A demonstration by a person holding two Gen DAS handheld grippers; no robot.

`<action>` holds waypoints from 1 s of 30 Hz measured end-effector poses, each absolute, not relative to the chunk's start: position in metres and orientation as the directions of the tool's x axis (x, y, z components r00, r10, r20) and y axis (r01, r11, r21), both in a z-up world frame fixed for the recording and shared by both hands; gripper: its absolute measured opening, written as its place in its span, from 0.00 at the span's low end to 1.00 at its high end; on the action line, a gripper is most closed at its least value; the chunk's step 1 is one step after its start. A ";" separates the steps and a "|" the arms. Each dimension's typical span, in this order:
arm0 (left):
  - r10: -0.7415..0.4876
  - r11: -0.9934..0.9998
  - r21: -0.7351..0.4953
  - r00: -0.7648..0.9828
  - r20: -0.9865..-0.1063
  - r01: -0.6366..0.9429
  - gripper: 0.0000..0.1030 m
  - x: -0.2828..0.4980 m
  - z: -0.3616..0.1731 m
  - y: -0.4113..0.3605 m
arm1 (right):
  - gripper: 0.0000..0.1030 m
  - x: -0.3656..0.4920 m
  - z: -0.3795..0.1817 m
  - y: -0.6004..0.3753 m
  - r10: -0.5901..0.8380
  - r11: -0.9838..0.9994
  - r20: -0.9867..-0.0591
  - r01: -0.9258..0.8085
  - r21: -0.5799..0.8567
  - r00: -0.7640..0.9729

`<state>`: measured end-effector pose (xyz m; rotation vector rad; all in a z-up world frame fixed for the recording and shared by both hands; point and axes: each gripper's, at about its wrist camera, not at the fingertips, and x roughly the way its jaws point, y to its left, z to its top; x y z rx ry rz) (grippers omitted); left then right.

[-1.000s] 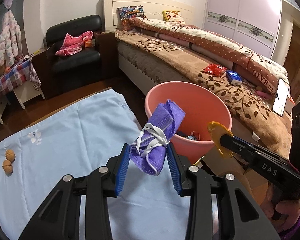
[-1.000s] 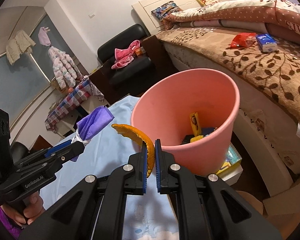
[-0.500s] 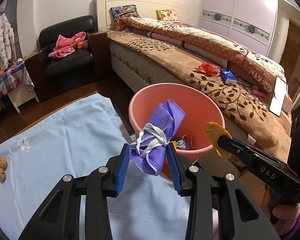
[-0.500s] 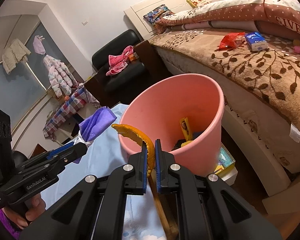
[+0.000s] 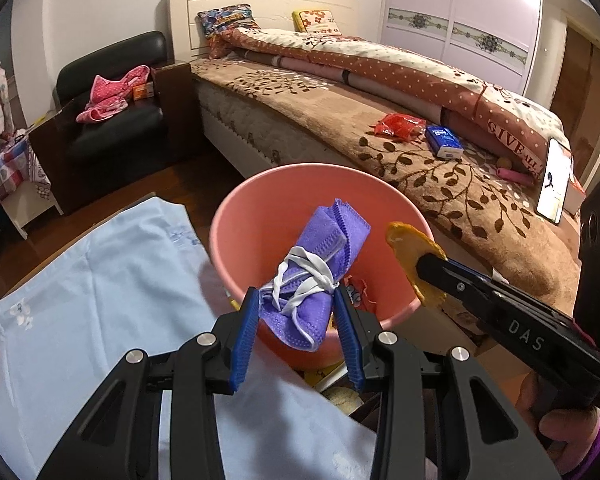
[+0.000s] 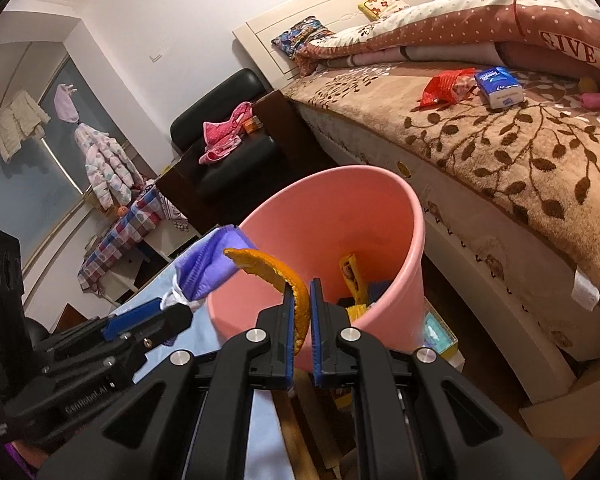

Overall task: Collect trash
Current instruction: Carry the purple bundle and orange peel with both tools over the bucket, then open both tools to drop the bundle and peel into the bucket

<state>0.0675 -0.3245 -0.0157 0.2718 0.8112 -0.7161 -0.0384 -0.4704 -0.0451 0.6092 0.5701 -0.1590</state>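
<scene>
Two readable labels: "DAS", right gripper (image 5: 414, 270); "Tempo", tissue pack (image 6: 498, 87).

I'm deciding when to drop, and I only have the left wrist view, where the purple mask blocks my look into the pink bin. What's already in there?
Observer: In the right wrist view a yellow wrapper stands against the inner wall of the pink bin, with something blue beside it.
Operator: Is the right hand's peel gripped properly?
Observer: Yes. The right gripper has its fingers shut on the orange peel, which curls up and to the left out of them.
Operator: Is there anything behind the bin on the bed side?
Observer: A small open box sits on the floor next to the bin's base.
</scene>
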 end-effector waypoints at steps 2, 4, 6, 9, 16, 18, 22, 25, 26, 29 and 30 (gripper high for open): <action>-0.474 0.733 -0.040 0.469 -0.746 0.679 0.36 0.070 -0.019 -0.331 | 0.07 -0.033 -0.046 -0.473 0.019 0.813 -0.551 0.308 0.494 0.834; -0.468 0.733 -0.034 0.467 -0.750 0.680 0.36 0.073 -0.022 -0.337 | 0.07 -0.027 -0.048 -0.476 0.010 0.815 -0.556 0.315 0.486 0.831; -0.462 0.735 -0.033 0.464 -0.756 0.677 0.36 0.077 -0.026 -0.342 | 0.07 -0.021 -0.051 -0.479 0.002 0.816 -0.562 0.323 0.479 0.827; -0.454 0.740 -0.037 0.459 -0.764 0.672 0.36 0.083 -0.031 -0.346 | 0.07 -0.014 -0.056 -0.484 -0.001 0.815 -0.571 0.332 0.475 0.821; -0.442 0.745 -0.043 0.445 -0.779 0.665 0.38 0.094 -0.042 -0.352 | 0.07 0.001 -0.069 -0.492 -0.003 0.813 -0.591 0.345 0.468 0.807; -0.443 0.746 -0.047 0.444 -0.779 0.664 0.38 0.095 -0.043 -0.352 | 0.07 0.003 -0.071 -0.493 -0.001 0.813 -0.592 0.345 0.469 0.806; -0.448 0.749 -0.061 0.436 -0.781 0.660 0.39 0.097 -0.045 -0.351 | 0.07 0.004 -0.074 -0.495 0.006 0.805 -0.589 0.346 0.483 0.808; -0.448 0.755 -0.072 0.433 -0.782 0.652 0.44 0.099 -0.045 -0.349 | 0.07 0.006 -0.076 -0.496 0.007 0.799 -0.597 0.355 0.486 0.802; -0.449 0.756 -0.074 0.432 -0.782 0.651 0.45 0.099 -0.045 -0.348 | 0.07 0.006 -0.076 -0.496 0.006 0.798 -0.596 0.356 0.487 0.803; -0.453 0.758 -0.082 0.431 -0.780 0.648 0.47 0.099 -0.044 -0.345 | 0.07 0.007 -0.076 -0.497 -0.001 0.797 -0.601 0.364 0.482 0.799; -0.454 0.758 -0.083 0.432 -0.779 0.647 0.48 0.099 -0.043 -0.346 | 0.08 0.007 -0.076 -0.496 -0.003 0.797 -0.603 0.366 0.481 0.798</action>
